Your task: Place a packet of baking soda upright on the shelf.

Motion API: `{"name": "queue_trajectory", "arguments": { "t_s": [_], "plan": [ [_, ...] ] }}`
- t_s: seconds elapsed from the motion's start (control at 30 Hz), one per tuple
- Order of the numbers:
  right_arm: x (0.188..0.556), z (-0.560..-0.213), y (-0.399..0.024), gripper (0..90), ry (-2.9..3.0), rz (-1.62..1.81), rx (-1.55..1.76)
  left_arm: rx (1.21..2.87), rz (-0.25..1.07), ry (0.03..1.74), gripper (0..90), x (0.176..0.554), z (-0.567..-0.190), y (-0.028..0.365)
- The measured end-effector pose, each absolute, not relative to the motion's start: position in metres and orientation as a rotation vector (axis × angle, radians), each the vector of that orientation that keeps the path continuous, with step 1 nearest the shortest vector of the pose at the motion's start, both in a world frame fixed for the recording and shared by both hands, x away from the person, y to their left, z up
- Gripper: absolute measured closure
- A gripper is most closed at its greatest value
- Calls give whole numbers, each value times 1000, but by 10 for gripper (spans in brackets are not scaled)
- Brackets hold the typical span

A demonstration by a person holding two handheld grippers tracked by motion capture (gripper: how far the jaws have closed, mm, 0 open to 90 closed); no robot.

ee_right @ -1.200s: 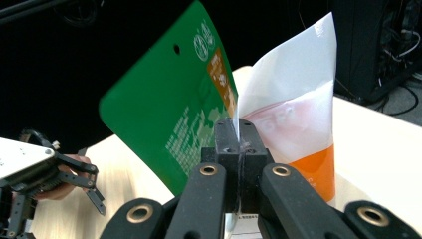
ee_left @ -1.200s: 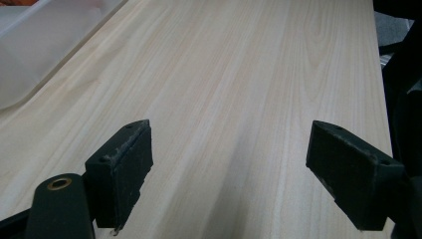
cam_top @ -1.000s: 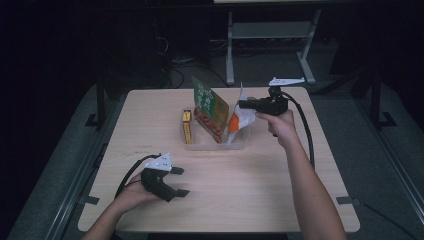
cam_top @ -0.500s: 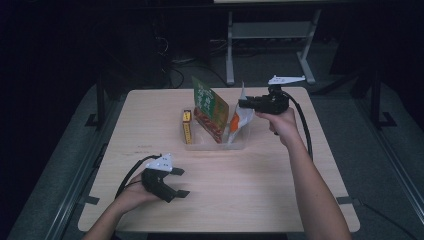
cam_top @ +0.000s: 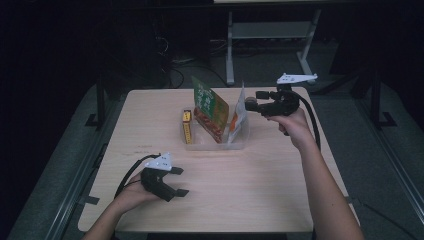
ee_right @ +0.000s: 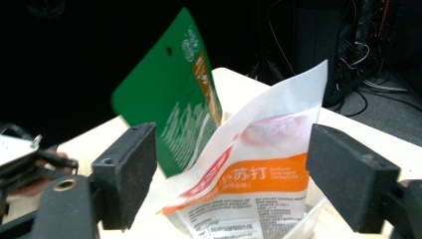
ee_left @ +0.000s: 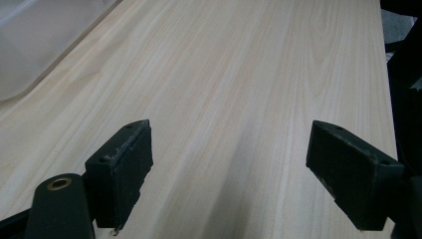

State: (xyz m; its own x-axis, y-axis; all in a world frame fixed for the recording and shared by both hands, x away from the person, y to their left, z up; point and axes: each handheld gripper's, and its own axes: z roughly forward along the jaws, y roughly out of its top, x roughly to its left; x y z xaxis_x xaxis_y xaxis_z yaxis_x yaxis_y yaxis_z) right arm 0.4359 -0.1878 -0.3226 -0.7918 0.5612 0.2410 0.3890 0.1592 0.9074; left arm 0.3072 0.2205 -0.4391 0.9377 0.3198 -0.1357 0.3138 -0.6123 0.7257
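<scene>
On the table [cam_top: 280,190] stands a clear bin [cam_top: 239,141] holding three packs on edge: a yellow box [cam_top: 187,126] at its left end, a green bag [cam_top: 209,107] leaning in the middle, and a white bag [cam_top: 237,119] with an orange band at the right end. The right gripper [cam_top: 248,104] hangs just beside the top of the white bag, jaws wide apart; in the right gripper view the white bag [ee_right: 259,174] sits between the two jaws but neither pad touches it, and the green bag [ee_right: 169,109] rises behind it. The left gripper [cam_top: 179,181] lies low at the near left of the table, well apart from the bin, its jaws open over bare wood with nothing between them [ee_left: 229,174]. The work looks to be at its start: the approach to the white bag seems made, while closing on it and lifting it are left. Whether the bag is to come out or has just gone in cannot be told for sure.
</scene>
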Motion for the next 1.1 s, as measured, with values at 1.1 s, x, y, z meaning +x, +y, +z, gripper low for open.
{"name": "queue_trajectory", "arguments": {
  "t_s": [1.1],
  "plan": [
    [342, -380, -188, 172, 2455, 1407, 811, 2286, 45, 439, 178, 306, -440, 224]
  ]
}}
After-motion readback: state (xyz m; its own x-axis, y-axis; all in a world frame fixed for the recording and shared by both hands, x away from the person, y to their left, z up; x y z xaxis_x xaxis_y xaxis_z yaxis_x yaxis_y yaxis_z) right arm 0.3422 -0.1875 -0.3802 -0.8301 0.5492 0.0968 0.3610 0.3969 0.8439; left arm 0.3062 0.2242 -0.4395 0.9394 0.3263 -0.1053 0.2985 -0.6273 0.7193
